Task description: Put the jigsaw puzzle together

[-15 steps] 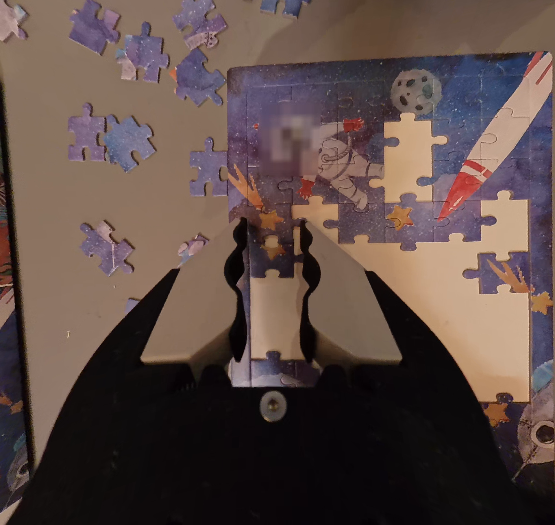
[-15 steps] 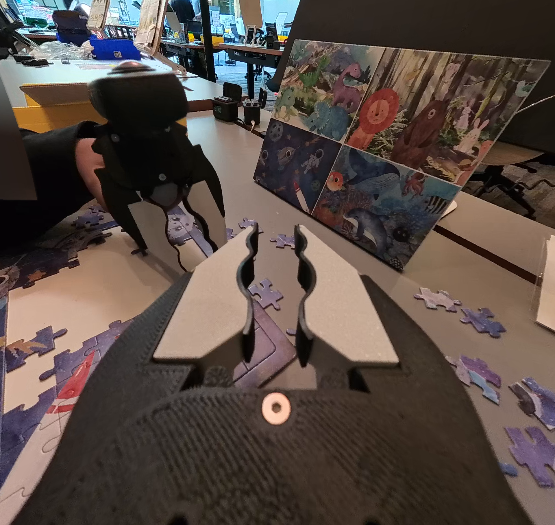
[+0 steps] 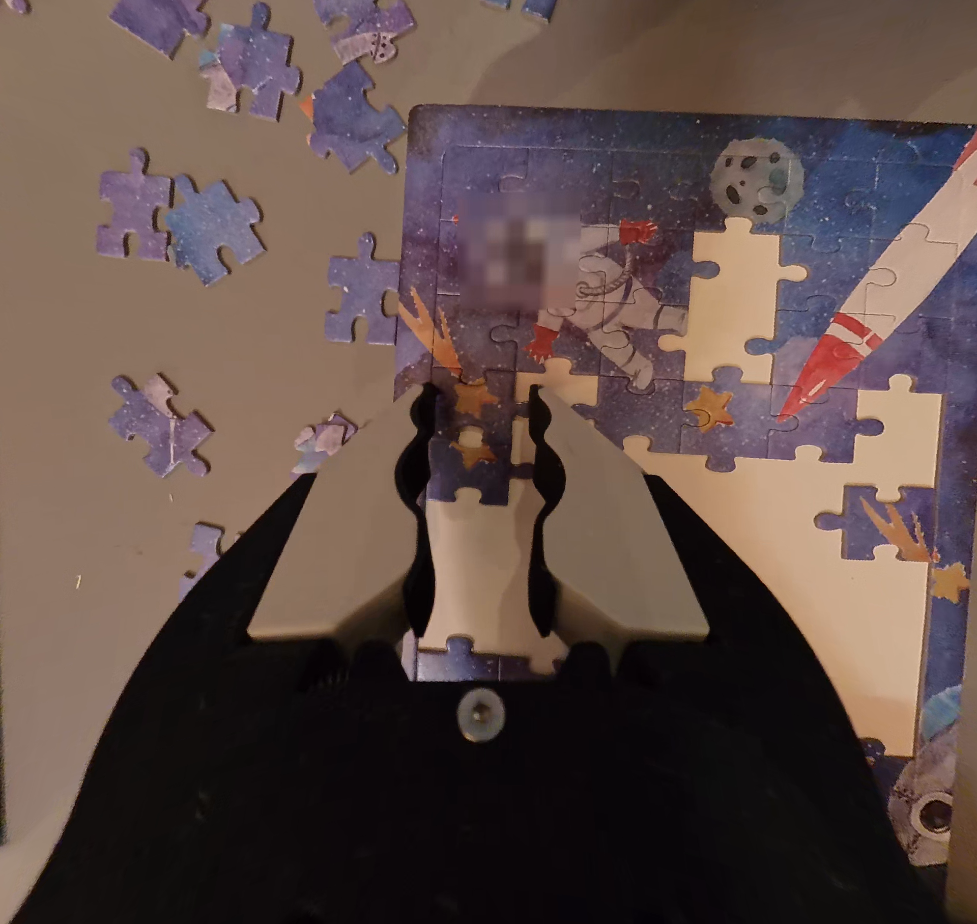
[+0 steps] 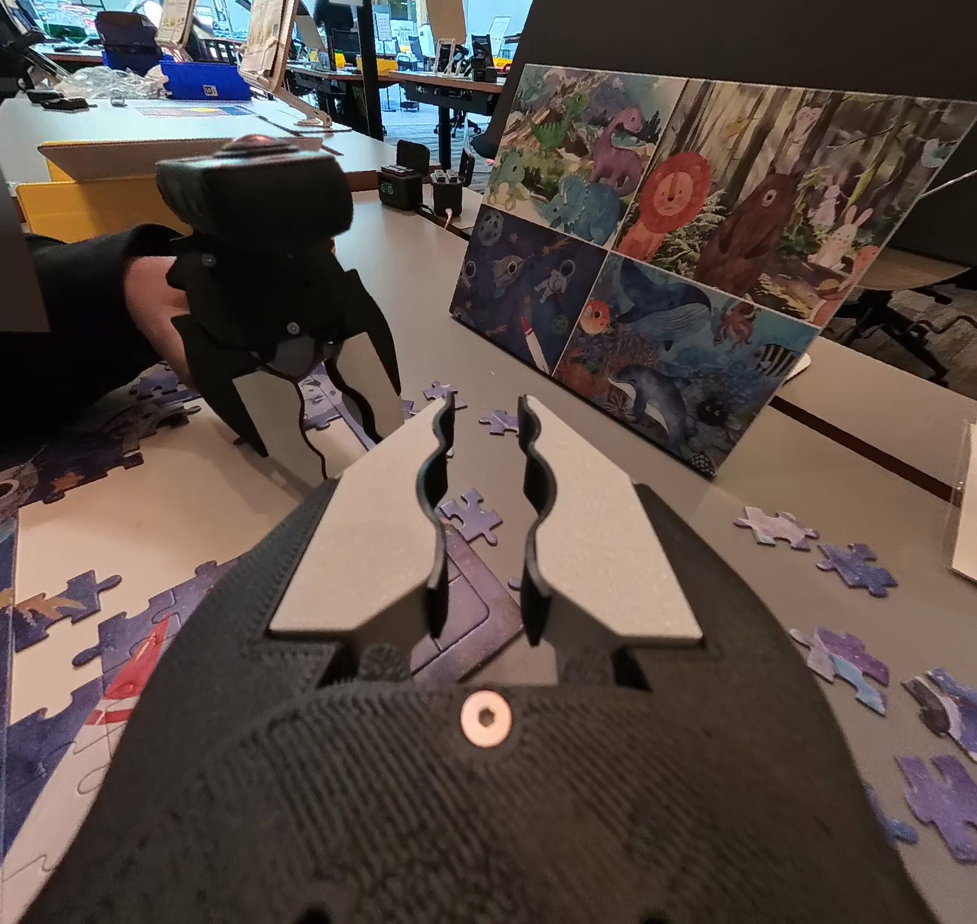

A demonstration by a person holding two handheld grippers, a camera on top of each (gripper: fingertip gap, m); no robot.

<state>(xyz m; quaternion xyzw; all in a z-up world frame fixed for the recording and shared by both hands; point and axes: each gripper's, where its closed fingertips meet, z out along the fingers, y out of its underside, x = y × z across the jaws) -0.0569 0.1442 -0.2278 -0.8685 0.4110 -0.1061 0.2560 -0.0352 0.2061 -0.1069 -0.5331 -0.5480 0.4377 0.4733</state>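
Note:
A space-themed jigsaw board (image 3: 687, 129) lies on the grey table, partly filled, with bare cream areas. My left gripper (image 3: 480, 391) points down at the board's left side, open. A blue piece with an orange star (image 3: 470, 470) lies in the board between its fingers, and a cream strip shows between the piece and the right pad. The right wrist view shows the same gripper (image 4: 351, 454) standing tips-down on the board (image 4: 158, 502). My right gripper (image 4: 486, 404) is open and empty, above the board's corner and the table.
Several loose purple-blue pieces (image 3: 211, 227) lie left of the board, and others (image 4: 777, 528) lie to the right on the table. An upright picture card (image 4: 687, 264) with animal and space scenes stands behind. A person's hand and dark sleeve (image 4: 79, 327) hold the left gripper. Spacing between my two grippers at the tips: around 15 centimeters. The upright picture card (image 4: 687, 264) sits 20 centimeters or so from the ends of my right fingers.

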